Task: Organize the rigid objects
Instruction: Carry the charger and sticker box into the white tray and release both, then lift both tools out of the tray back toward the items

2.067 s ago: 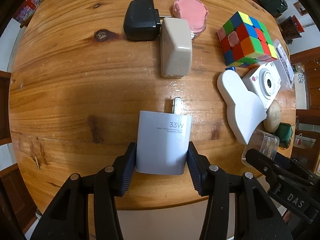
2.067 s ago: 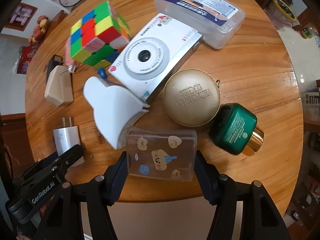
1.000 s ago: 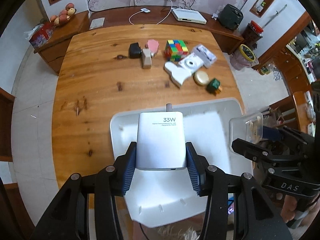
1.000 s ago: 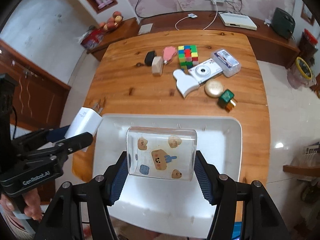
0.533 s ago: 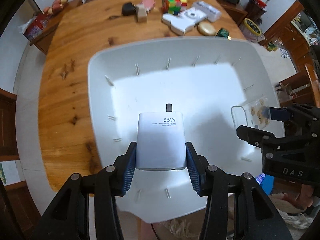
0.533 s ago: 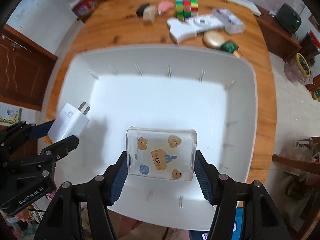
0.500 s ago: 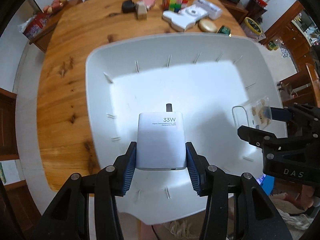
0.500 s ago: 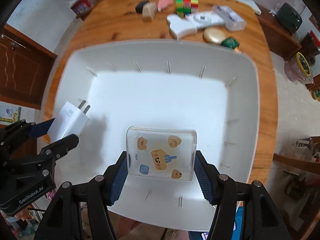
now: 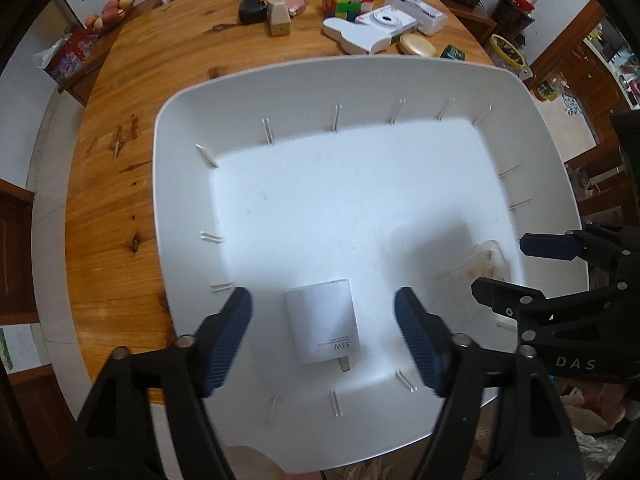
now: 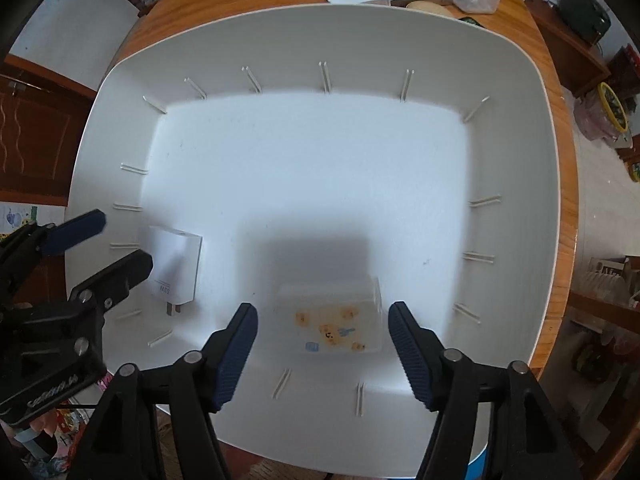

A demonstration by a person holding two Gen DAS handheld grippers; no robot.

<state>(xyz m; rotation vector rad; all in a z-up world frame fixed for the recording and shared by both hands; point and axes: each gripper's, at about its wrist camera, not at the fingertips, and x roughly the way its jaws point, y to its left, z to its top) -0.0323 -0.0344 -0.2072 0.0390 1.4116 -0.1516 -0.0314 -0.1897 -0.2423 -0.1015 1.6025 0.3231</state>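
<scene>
Left gripper (image 9: pixel 323 334): fingers opening, charger (image 9: pixel 322 326) released in bin (image 9: pixel 192 152) | right gripper (image 10: pixel 322 344): fingers opening, case (image 10: pixel 332 326) released beside it, grouped for sorting.

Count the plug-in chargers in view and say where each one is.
3. A white charger lies in the white bin. A black charger and a beige charger sit side by side at the table's far end. Others could be hidden.

Both opening tools have dropped charger (image 9: pixel 323 325) and clear case (image 10: pixel 335 328) into bin (image 9: pixel 188 128).
</scene>
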